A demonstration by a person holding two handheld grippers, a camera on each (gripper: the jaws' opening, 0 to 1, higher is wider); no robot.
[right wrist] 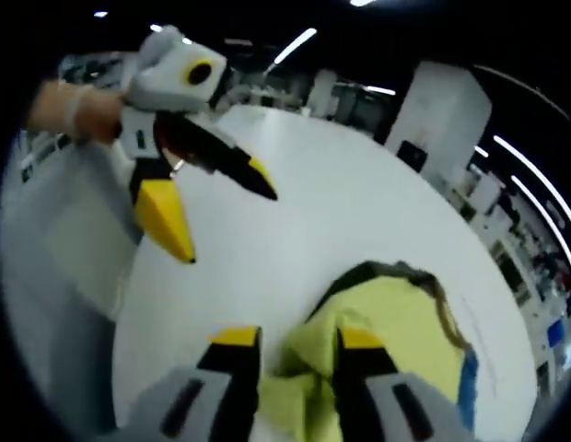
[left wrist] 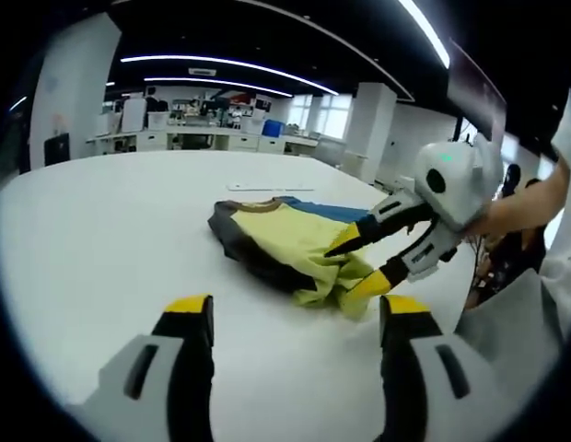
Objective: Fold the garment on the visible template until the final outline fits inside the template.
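A yellow garment (left wrist: 281, 238) with dark trim and a blue part lies bunched on the white table (left wrist: 129, 239). My left gripper (left wrist: 297, 313) is open over bare table, short of the garment, with nothing between its jaws. My right gripper (left wrist: 352, 270) reaches in from the right, one finger above the garment's near edge and one below. In the right gripper view its jaws stand partly apart around a fold of yellow garment (right wrist: 396, 322), so the right gripper (right wrist: 297, 339) is open astride the cloth. The left gripper (right wrist: 221, 207) hovers open at upper left.
A flat white sheet (left wrist: 258, 187) lies on the table beyond the garment. A person's arm (left wrist: 525, 207) and light clothing are at the right edge. Desks and pillars stand far behind the table. A hand (right wrist: 78, 110) holds the left gripper.
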